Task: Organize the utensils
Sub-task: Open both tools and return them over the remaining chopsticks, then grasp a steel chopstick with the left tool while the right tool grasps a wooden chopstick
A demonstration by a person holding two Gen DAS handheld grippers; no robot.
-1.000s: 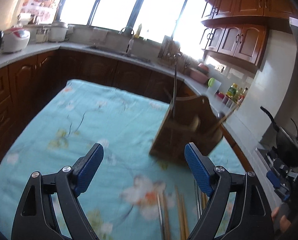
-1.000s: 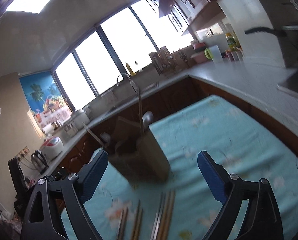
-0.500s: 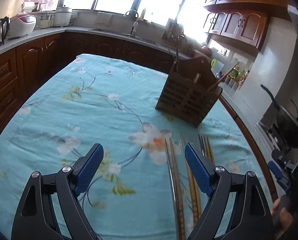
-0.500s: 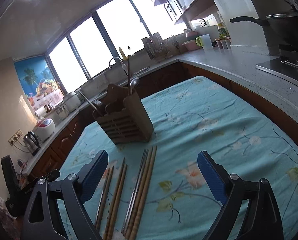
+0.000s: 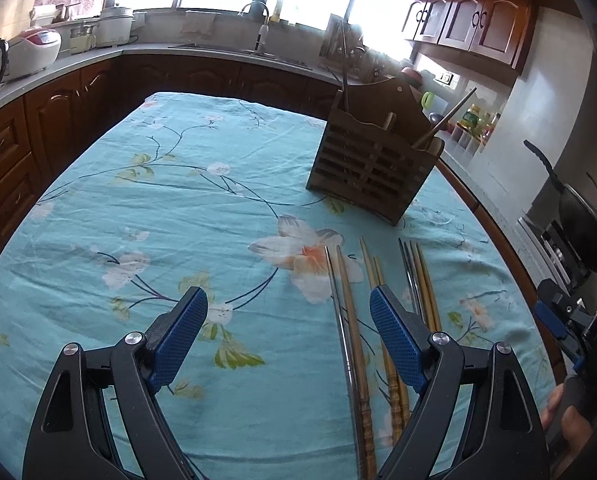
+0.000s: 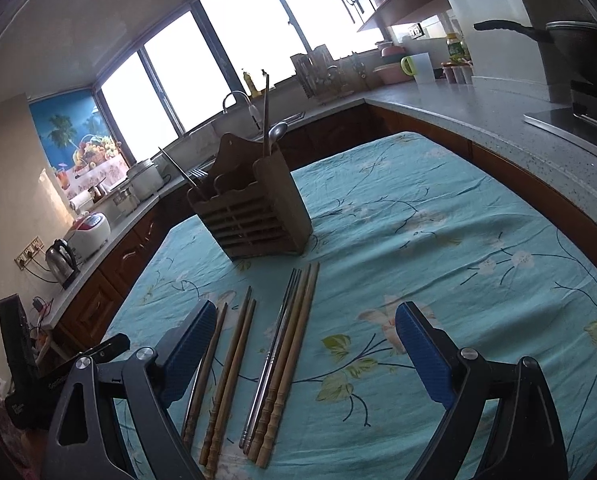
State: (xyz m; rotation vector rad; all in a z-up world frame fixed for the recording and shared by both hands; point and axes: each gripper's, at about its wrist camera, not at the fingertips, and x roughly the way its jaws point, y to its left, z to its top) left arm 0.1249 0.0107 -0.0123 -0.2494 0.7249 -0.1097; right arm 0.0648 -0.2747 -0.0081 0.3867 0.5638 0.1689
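Several wooden and metal chopsticks lie side by side on the teal flowered tablecloth. Behind them stands a dark wooden slatted utensil holder with a spoon and a few sticks in it. My left gripper hovers open above the cloth, its right finger over the chopstick row. My right gripper is open too, its left finger above the leftmost chopsticks. Neither holds anything.
Dark wood cabinets and a grey counter wrap around the table, with a sink tap, rice cooker, kettle and a black pan on the stove. A person's hand shows at the right edge.
Both views have dipped toward the table: the chopsticks, at the bottom edge a second ago, now lie in full sight, and the holder has moved up and away in both views.
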